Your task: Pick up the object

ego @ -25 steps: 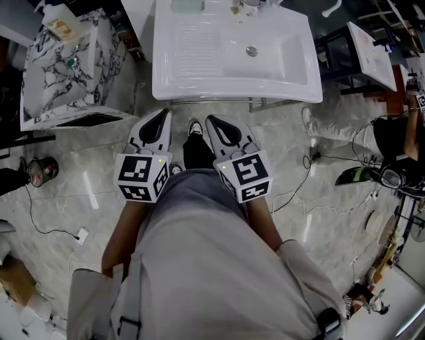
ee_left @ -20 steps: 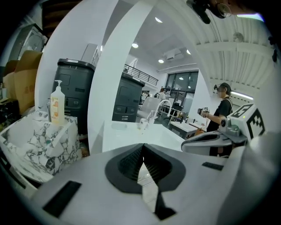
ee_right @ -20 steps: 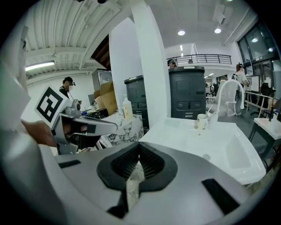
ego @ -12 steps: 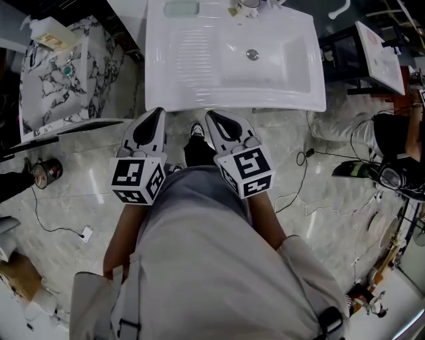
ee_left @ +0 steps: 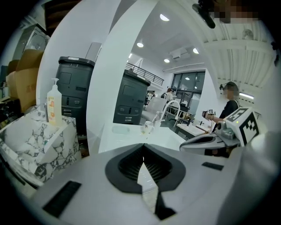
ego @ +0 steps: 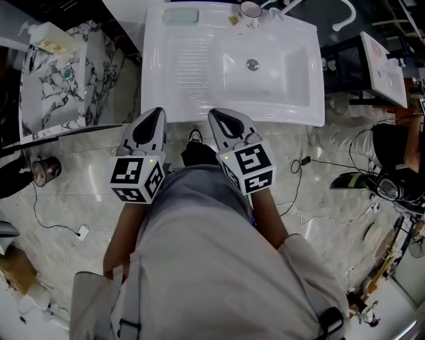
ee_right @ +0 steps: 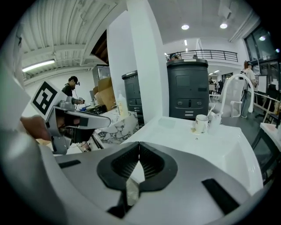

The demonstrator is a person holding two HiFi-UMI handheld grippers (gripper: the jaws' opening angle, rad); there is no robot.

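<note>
A white washbasin [ego: 199,86] stands in front of me. At its back edge sit a white cup [ego: 250,9] and a pale green pad [ego: 180,16], beside a white tap [ego: 285,5]. The cup [ee_left: 148,127] [ee_right: 202,123] shows far ahead in both gripper views. My left gripper [ego: 158,113] [ee_left: 143,145] and right gripper [ego: 214,114] [ee_right: 139,144] are side by side at the basin's front edge. Both are shut with nothing between the jaws, well short of the cup.
A marble-patterned counter [ego: 46,80] stands at the left with a pump bottle [ee_left: 53,105] on it. A small can [ego: 41,171] and cables [ego: 292,192] lie on the floor. Another person [ego: 398,143] and a white table [ego: 382,60] are at the right.
Both grippers have moved forward, from a little short of the basin to over its front edge. Their jaws stay shut.
</note>
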